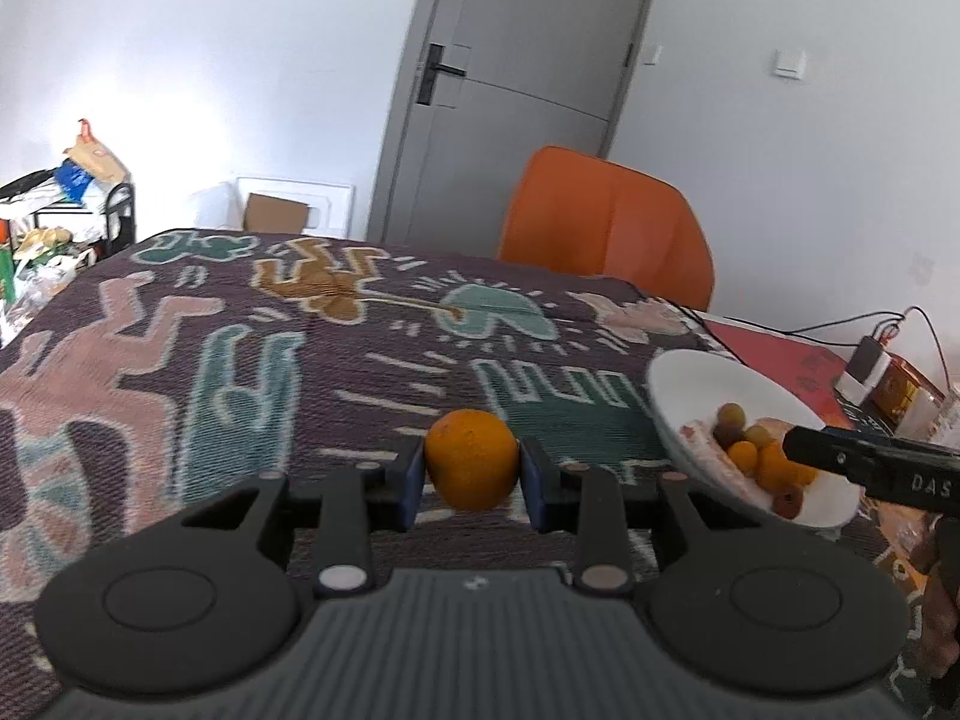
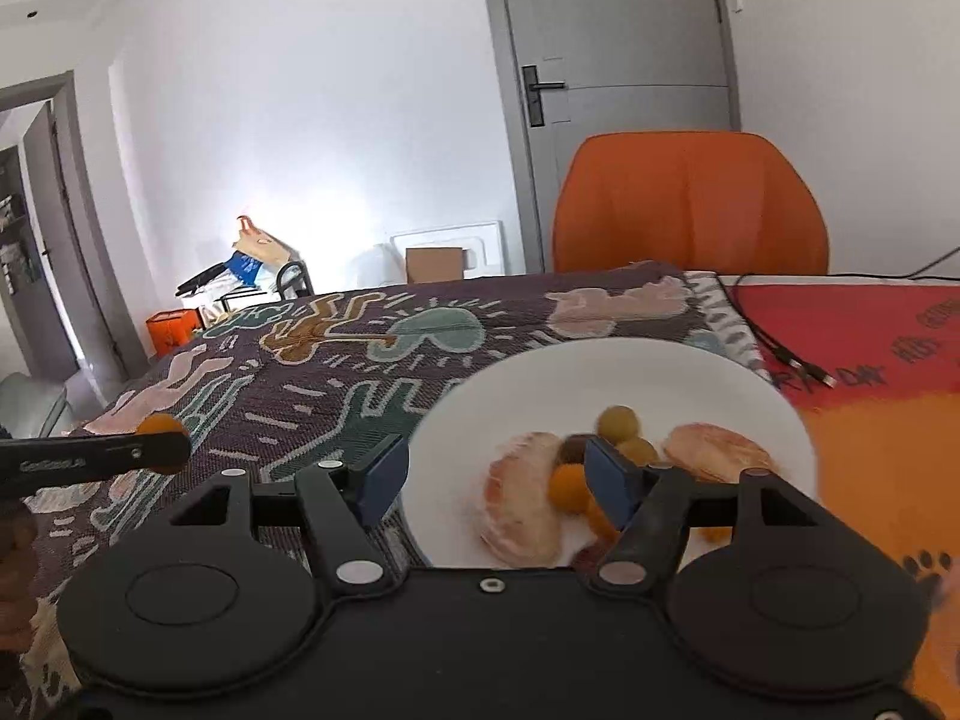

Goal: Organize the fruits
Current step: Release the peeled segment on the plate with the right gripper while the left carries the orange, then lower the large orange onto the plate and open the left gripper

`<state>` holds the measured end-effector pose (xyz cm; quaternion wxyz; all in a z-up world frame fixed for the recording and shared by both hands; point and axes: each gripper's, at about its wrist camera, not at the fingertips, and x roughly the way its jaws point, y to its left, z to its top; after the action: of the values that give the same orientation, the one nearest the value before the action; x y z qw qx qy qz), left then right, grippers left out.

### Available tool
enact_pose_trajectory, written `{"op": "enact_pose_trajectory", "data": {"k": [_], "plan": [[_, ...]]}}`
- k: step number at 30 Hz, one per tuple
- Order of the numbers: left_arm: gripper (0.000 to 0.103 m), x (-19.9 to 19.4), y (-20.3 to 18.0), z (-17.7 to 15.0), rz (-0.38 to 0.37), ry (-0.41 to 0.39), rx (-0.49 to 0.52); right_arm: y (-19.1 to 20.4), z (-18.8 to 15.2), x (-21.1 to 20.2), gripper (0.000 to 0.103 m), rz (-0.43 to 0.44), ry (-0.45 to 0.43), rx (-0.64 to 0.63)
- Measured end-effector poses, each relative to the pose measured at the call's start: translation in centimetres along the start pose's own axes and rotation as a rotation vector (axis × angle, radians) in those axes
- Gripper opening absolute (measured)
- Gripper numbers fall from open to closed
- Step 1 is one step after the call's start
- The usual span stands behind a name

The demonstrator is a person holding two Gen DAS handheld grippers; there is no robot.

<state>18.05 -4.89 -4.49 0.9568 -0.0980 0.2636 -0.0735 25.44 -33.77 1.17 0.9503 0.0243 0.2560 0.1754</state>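
A desk draped in a patterned cloth is seen, with a grey door and an orange chair behind it. An orange is pinched between the blue pads of the left hand-held gripper and held clear of the cloth, dead centre between the fingers. A white bowl lies to the right of that hand-held gripper and slightly ahead, close by; small round fruits and pale peeled segments are piled in it. The orange is round, so no long axis needs to be reckoned with.

The right hand-held gripper is held spread, with nothing pressed between its pads; its left finger is over the cloth just outside the bowl's rim, its right finger over the fruits inside. The right one is thus nearer the bowl, directly above its near edge, and it also reaches across the bowl's right side in the left view.

The coming move is judged to be a short carry rightward and forward for the orange into the bowl. A clash with the right hand-held gripper over the bowl could be risked unless it is cleared away.
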Motion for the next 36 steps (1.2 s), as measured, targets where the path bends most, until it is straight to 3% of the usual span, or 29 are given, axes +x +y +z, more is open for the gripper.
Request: {"op": "enact_pose_trajectory", "data": {"k": [7,32,36], "plan": [[0.032,0.9,-3.5,0.6,-0.061,0.001,0.053,-1.2,-0.9,-2.3,0.075,-0.043,-0.031,0.015],[0.032,3.3,-14.3,0.7,-0.24,0.042,0.193,-5.2,-3.8,-6.8,0.075,-0.132,-0.082,0.116],[0.035,2.9,-15.1,1.0,-0.259,0.014,0.192,-5.4,-3.9,-7.0,0.075,-0.133,-0.084,0.126]]}}
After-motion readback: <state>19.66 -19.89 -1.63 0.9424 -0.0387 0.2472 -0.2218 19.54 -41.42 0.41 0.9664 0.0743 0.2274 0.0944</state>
